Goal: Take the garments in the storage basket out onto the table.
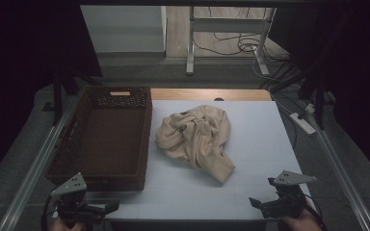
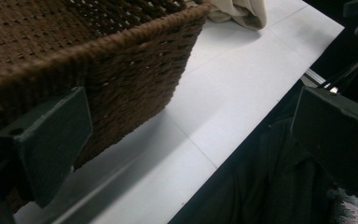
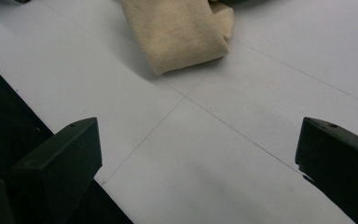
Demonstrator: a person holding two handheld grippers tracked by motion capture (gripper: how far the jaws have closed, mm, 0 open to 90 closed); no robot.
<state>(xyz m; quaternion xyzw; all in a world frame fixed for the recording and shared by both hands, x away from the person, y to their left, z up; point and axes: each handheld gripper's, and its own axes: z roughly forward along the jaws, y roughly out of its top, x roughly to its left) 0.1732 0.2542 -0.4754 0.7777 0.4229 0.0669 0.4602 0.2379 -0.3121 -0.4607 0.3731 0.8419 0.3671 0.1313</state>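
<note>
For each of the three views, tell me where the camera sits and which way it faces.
High view: fixed above the person's side, looking forward and down on the white table, wicker basket, beige cloth; left gripper and right gripper at the near edge.
Left gripper view: rides the left gripper, jaws apart, facing the basket's near corner.
Right gripper view: rides the right gripper, jaws apart, facing the cloth's near end.
Both gripper views share the cloth and table.
</note>
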